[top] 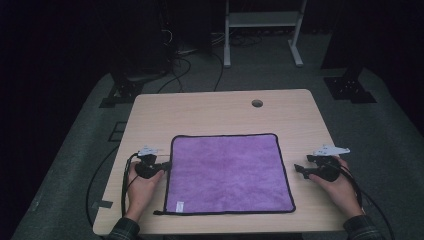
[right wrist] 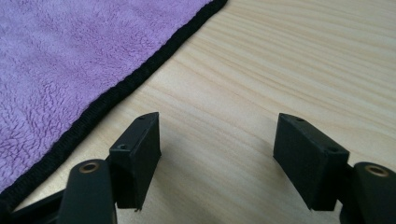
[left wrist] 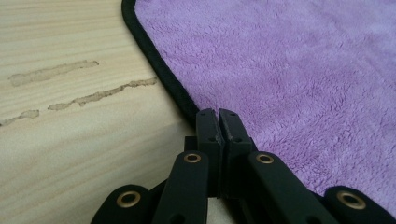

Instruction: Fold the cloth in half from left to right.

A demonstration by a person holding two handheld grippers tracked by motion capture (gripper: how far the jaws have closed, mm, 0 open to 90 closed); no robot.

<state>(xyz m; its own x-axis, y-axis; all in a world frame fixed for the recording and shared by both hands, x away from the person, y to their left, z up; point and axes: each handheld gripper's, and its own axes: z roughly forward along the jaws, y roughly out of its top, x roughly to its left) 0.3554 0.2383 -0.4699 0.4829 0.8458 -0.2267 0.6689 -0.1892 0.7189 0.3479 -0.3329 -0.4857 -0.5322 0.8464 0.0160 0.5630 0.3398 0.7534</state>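
A purple cloth [top: 227, 172] with a black hem lies flat on the wooden table [top: 210, 112]. My left gripper [top: 165, 165] rests at the cloth's left edge. In the left gripper view its jaws are pressed together, and the tips of the left gripper [left wrist: 218, 112] touch the black hem of the cloth [left wrist: 303, 70]. Whether any hem is pinched between them is hidden. My right gripper [top: 300, 170] sits on bare wood just right of the cloth. In its own view the right gripper [right wrist: 217, 123] stands wide open and empty, with the cloth [right wrist: 60, 60] to its left.
A small white label [top: 180, 205] sits at the cloth's near left corner. A round cable hole [top: 257, 103] is in the table's far side. Beyond the table are a white frame [top: 262, 30], cables and dark stands on grey floor.
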